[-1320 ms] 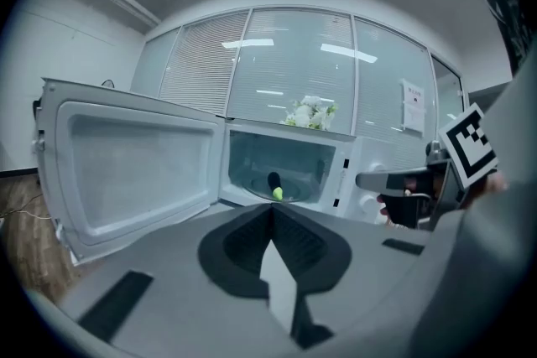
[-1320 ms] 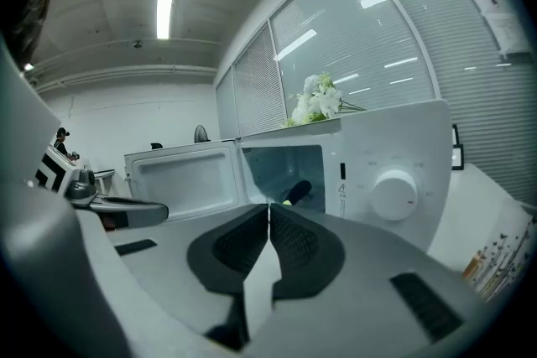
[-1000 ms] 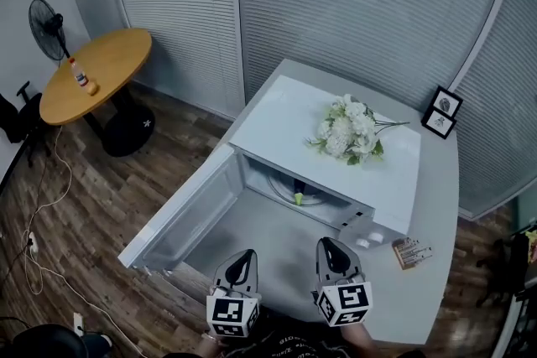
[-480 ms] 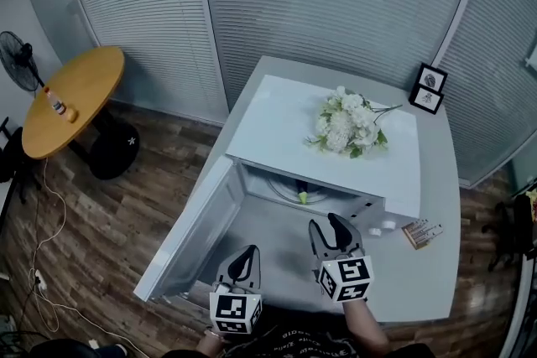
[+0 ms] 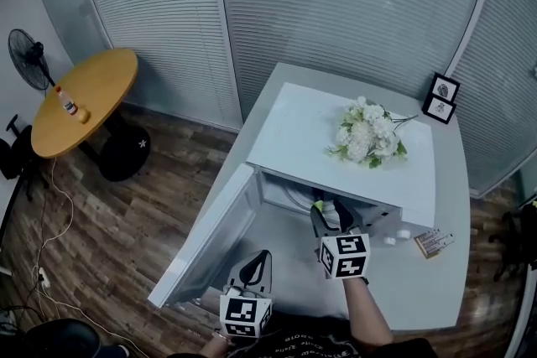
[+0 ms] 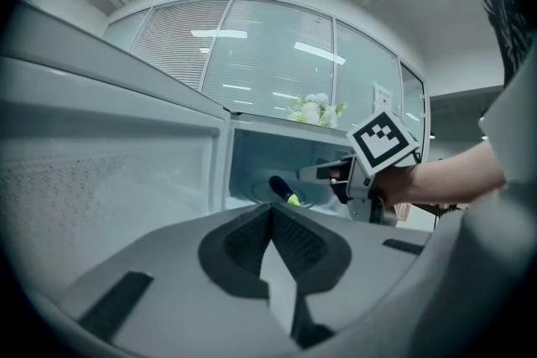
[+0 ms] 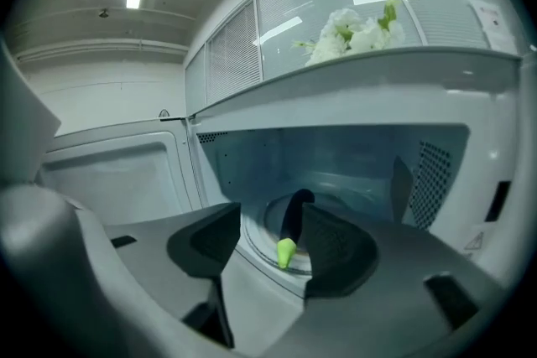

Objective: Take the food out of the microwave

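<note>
Now the right gripper [image 5: 336,214] is at the mouth of the microwave [image 5: 302,126], its jaws just opened wide with nothing between them yet. The food [image 7: 294,218], dark with a green tip, lies ahead on the turntable [image 7: 262,239], inside the cavity. The left gripper [image 6: 270,218] hangs nearer, by the open door [image 5: 210,243], jaws together and empty.

The danger, I'd say, is a grab on that tapered green end: the pads could slide off and push the food deeper in. The rounded body may also roll on the glass if one jaw touches first.

Its long axis runs near to far, almost along the line of approach. The green tip points near, toward the opening, and the dark end points to the far wall.
</note>
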A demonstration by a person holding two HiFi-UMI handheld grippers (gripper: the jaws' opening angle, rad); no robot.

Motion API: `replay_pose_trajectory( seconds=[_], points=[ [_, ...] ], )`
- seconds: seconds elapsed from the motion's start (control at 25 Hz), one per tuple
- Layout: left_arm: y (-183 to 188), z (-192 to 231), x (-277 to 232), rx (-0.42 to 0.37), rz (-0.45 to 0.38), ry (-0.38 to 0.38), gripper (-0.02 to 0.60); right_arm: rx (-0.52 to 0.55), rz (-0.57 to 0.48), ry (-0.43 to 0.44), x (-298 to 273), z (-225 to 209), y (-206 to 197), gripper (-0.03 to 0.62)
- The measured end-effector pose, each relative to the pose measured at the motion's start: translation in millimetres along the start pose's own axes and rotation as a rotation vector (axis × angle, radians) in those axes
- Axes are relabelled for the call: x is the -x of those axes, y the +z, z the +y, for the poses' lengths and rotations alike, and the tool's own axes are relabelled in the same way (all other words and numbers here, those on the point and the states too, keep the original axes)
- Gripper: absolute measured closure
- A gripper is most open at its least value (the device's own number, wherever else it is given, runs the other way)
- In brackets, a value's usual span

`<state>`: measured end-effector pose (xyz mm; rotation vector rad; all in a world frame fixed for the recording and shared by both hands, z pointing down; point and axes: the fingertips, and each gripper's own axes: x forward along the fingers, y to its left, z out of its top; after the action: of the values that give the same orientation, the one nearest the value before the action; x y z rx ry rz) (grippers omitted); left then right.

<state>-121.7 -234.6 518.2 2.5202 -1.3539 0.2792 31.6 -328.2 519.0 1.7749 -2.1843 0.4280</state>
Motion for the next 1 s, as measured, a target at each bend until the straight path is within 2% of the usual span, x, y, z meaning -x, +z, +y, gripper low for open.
replay_pose_trajectory(
  seconds=[0.12,0.56,1.0],
  points=[
    [-1.2,-3.9,1.0,0.011,0.008,-0.023,0.574,0.034,0.031,-0.008,-17.2,-0.8,-1.7,0.376],
    [-8.5,0.9,-0.7,0.003,0.032,-0.041,0.574,0.003,0.118,-0.079,-61.1,-19.3,-21.9,0.376],
    [-27.4,5.7,1.3,0.012,0.083,-0.023,0.574,-0.017,0.191,-0.130,-89.9,-31.4,-37.9,0.376]
  ],
)
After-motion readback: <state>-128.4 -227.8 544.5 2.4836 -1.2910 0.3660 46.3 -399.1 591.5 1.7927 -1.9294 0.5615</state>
